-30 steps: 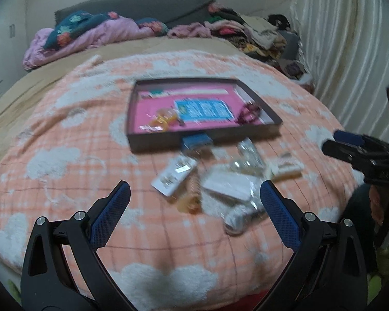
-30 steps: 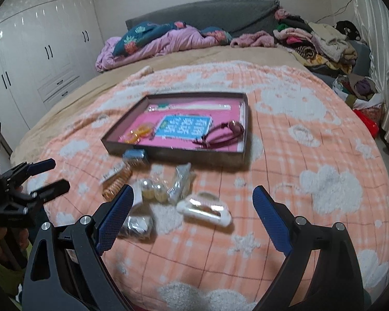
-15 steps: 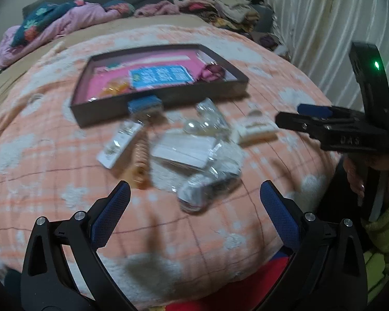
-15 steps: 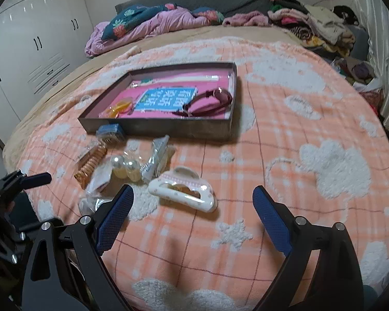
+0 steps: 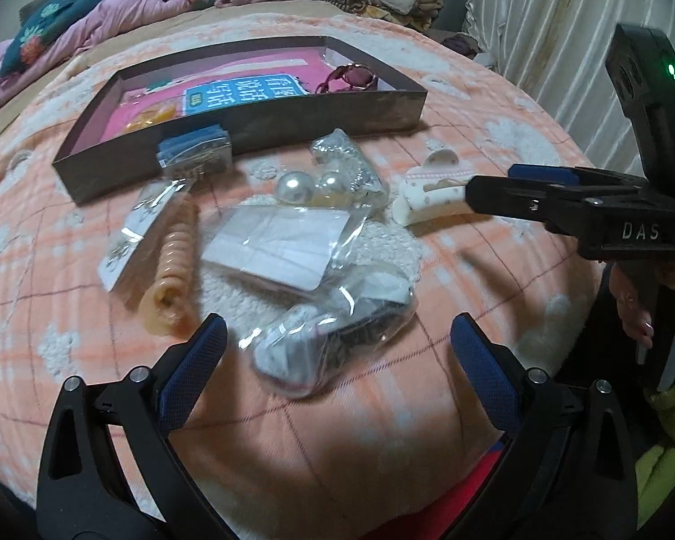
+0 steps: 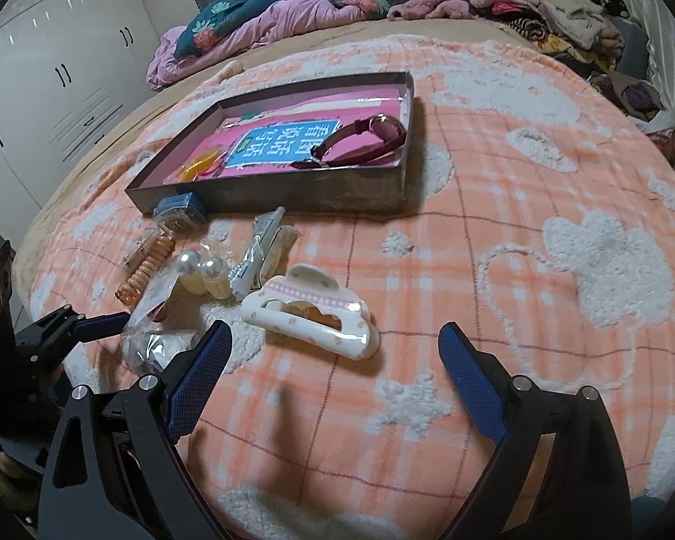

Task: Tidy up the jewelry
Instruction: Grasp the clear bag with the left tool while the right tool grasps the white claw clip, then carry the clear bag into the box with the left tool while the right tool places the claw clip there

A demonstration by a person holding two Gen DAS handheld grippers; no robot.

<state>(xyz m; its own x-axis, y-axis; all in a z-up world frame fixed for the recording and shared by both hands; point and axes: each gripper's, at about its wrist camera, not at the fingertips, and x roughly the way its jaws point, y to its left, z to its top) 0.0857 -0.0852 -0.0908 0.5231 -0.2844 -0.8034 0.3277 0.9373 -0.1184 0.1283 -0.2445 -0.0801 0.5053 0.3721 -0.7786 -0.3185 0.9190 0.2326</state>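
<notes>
Both pairs of jaws stand wide apart with nothing gripped. The left gripper (image 5: 335, 346) has just been closing slightly, its jaws either side of a clear plastic bag (image 5: 333, 342) without pressing it. Against a second ago it has come down and nearer: the heap of jewelry now fills its view. The right gripper (image 6: 335, 360) has also sunk toward the peach blanket (image 6: 540, 171) on the bed, and the white hair claw (image 6: 310, 310) now lies just beyond its jaws. Beside the claw lie two pearl balls (image 6: 200, 265) and an orange coil tie (image 6: 146, 272). The dark tray (image 6: 292, 193), unmoved, holds a maroon watch (image 6: 360, 137).
</notes>
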